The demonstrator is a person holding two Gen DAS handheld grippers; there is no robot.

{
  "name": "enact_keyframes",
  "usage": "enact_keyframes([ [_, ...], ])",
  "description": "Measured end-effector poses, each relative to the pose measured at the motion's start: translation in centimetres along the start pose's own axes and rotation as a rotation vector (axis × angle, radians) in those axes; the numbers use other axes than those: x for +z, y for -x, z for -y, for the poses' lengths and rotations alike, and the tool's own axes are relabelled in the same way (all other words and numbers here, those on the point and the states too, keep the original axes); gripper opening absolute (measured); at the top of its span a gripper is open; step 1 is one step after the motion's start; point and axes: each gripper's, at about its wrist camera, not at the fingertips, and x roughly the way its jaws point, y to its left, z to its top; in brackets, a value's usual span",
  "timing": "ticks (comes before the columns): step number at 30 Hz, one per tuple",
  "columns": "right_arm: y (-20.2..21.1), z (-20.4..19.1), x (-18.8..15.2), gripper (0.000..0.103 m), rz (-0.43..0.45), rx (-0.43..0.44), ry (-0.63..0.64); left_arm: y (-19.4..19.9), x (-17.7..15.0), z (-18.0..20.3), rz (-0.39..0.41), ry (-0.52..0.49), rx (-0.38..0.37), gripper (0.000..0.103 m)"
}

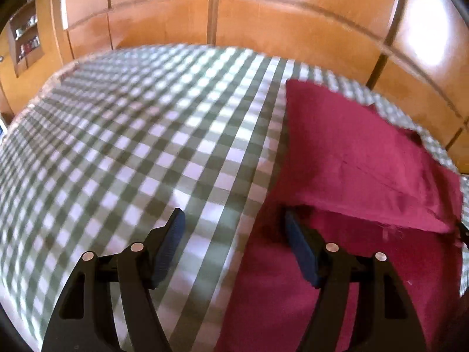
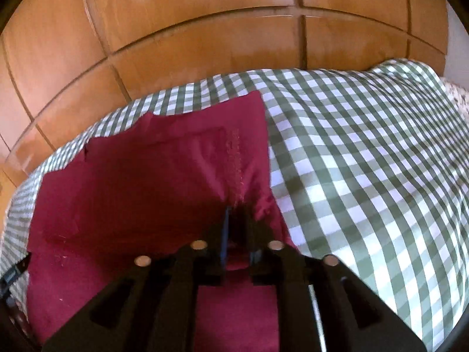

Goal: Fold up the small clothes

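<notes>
The left gripper is being held wide open over the checked cloth, nothing between its jaws. The crimson garment is lying partly folded near the cloth's far edge. The right gripper is being kept narrowly parted around a fold; whether it is pinched cannot be told.

Bright daylight, wardrobe glare, motion blur, fisheye
</notes>
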Motion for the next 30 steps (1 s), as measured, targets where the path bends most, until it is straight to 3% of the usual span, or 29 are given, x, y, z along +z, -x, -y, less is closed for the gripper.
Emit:
enact_keyframes([
  [2,1.9,0.8,0.2,0.041,0.031,-0.029,-0.005,1.8,-0.2,0.1,0.056,-0.034,-0.039,0.069],
  [4,3.8,0.9,0.4,0.047,0.078,-0.033,-0.009,3.4,0.2,0.2,0.108,-0.057,-0.09,0.069],
  [10,5.4,-3.4,2.3,0.051,0.108,0.064,0.075,3.4,3.6,3.5,0.162,-0.091,-0.206,0.069],
  [15,1.2,-7.3,3.1,0.06,0.043,0.043,0.183,0.4,6.5,6.5,0.133,-0.141,-0.262,0.069],
  [19,-3.3,-6.1,2.5,0.068,-0.027,-0.074,0.173,-3.9,7.2,7.6,0.053,-0.143,-0.226,0.069],
  [20,-4.0,-5.5,2.3,0.077,-0.031,-0.082,0.162,-4.9,7.1,7.5,0.037,-0.139,-0.213,0.069],
  [23,-5.2,-3.7,1.2,0.081,-0.002,-0.025,0.103,-8.2,5.9,6.6,-0.036,-0.133,-0.158,0.071],
  [25,-5.3,-3.8,1.2,0.082,-0.001,-0.027,0.11,-8.6,5.8,5.3,-0.044,-0.066,-0.223,0.071],
  [30,-5.1,-3.8,1.0,0.084,0.0,-0.035,0.12,-6.5,5.2,5.3,-0.017,-0.074,-0.143,0.071],
])
